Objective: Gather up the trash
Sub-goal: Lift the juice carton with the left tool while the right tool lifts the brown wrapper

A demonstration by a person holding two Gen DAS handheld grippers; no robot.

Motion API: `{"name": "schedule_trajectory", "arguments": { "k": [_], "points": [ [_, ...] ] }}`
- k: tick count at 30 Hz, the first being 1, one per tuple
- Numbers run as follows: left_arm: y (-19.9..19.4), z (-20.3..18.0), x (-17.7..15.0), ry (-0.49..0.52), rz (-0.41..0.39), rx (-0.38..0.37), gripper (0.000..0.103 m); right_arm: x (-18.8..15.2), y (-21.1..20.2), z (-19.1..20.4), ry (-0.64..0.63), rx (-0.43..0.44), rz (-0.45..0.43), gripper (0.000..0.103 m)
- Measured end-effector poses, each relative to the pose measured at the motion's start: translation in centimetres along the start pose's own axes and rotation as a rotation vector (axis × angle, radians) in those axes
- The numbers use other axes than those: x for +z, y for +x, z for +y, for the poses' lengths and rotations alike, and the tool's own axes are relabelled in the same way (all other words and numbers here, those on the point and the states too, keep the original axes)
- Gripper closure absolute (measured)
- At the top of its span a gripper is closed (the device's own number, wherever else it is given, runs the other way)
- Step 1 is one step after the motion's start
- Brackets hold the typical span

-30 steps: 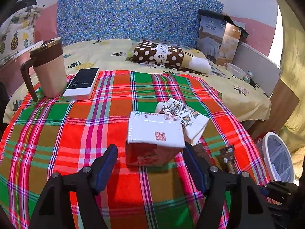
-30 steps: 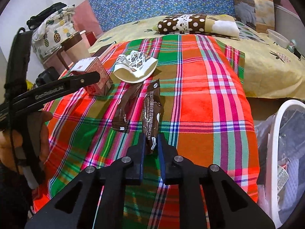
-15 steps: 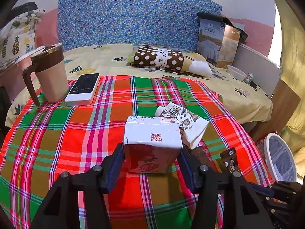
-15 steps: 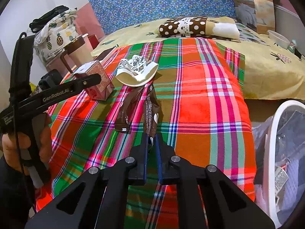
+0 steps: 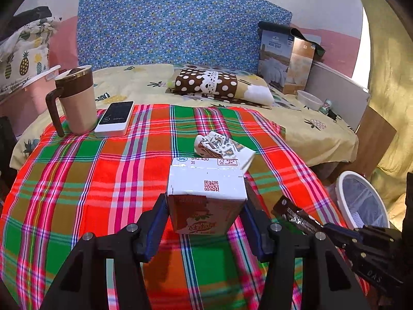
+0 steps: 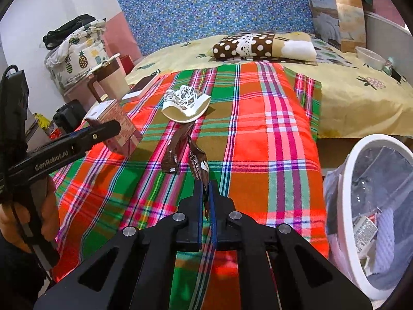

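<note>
A bed (image 5: 322,134) with a yellow pineapple-print sheet fills the room in front of a blue floral headboard (image 5: 180,25). Against it stands a tabletop covered with a red, green and pink plaid cloth (image 5: 103,180). To its right on the floor sits a white-rimmed trash bin (image 6: 348,180) lined with a bag and already holding wrappers. At the cloth's far left corner stand a beige mug with a brown handle (image 5: 74,100) and a white-edged phone (image 5: 114,118), just beside each other.

The left gripper (image 5: 204,214) has its jaws clamped on a red and white drink carton (image 5: 206,193). Behind the carton lies a crumpled printed paper cup (image 5: 222,147). The right gripper (image 6: 205,193) has its jaws pinched tight on a dark brown snack wrapper (image 6: 197,162), near a second brown wrapper (image 6: 175,149) lying flat on the cloth.
</note>
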State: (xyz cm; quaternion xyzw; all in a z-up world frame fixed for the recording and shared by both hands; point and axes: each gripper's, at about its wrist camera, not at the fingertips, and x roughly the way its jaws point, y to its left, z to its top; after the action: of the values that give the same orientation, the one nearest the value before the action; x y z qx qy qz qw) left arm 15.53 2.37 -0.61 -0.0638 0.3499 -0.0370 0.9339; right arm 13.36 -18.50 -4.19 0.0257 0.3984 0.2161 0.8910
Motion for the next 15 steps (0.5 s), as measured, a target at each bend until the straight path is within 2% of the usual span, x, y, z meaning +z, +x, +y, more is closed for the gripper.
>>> {"name": "schedule_trajectory", "arguments": {
  "k": [15],
  "points": [
    [-3.5,-2.9,-1.4,0.039,-0.003,-0.048,0.048,-0.4,-2.9,-0.8,0.021,-0.029,-0.068,0.096]
  ]
}}
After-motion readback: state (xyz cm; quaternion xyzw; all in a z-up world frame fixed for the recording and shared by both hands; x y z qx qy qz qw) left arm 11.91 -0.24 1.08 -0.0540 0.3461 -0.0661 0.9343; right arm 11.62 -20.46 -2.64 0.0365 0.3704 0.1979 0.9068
